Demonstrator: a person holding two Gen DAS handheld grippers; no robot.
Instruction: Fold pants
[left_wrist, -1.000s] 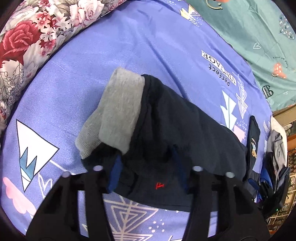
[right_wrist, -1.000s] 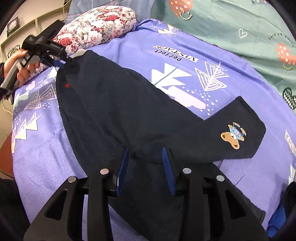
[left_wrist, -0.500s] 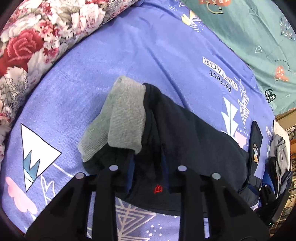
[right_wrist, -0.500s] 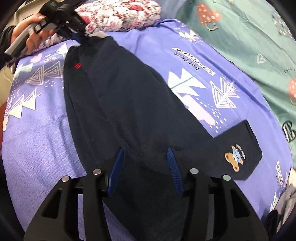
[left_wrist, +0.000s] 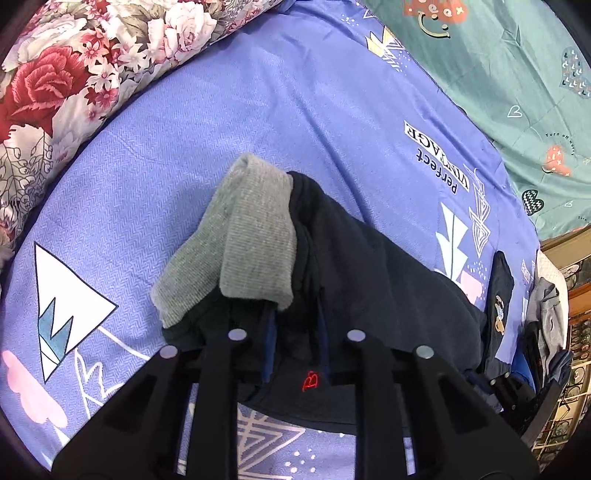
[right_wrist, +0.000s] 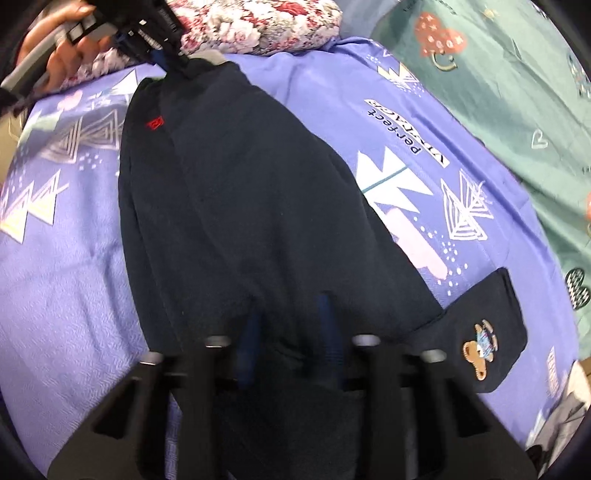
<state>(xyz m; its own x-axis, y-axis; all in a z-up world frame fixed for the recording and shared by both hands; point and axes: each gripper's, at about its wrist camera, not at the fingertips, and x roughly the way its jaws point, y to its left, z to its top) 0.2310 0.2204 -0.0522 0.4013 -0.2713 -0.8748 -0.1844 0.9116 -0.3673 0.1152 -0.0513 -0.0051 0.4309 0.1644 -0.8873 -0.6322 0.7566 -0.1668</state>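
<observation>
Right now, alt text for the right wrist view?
The right hand-held gripper pinches dark navy pants spread on a purple patterned bedsheet. At top left, the left hand-held gripper grips their far end; a bear patch shows at right.

Both wrist views look steeply down, close over opposite ends of the same pants (left_wrist: 369, 266) on the bed (left_wrist: 221, 110).

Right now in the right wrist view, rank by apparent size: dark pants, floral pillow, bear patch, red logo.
Largest to smallest, as they look:
1. dark pants
2. floral pillow, far from the camera and cut off at the frame edge, so its true size is unsure
3. bear patch
4. red logo
</observation>
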